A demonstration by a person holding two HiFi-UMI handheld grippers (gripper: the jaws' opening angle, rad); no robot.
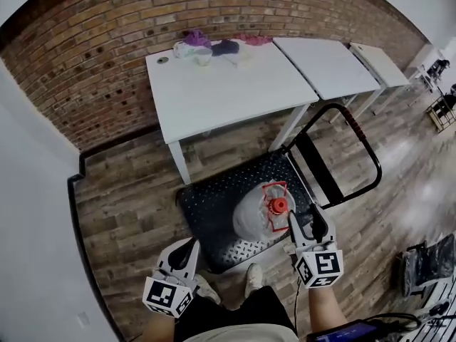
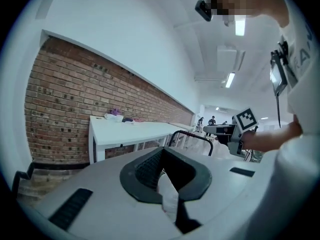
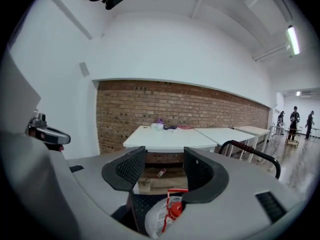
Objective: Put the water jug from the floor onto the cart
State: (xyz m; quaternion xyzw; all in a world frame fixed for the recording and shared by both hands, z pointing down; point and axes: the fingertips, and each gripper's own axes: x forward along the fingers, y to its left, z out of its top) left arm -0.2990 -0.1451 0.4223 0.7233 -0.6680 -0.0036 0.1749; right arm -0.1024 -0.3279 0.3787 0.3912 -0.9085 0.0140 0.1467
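The jug (image 1: 265,218) sits on the cart (image 1: 206,206) at eleven o'clock from my right tongs (image 1: 304,216), which gape empty (left tongs (image 1: 189,245) closed on nothing); probably heavy and slick, so I'd grab its red handle (image 1: 273,188).

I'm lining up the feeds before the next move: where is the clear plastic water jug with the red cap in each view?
Head view: clear plastic water jug with red cap, low centre, on the black cart deck.
Left gripper view: cannot be made out.
Right gripper view: the jug at bottom centre, below the open jaws.
Shared landmark: the long white table by the brick wall.
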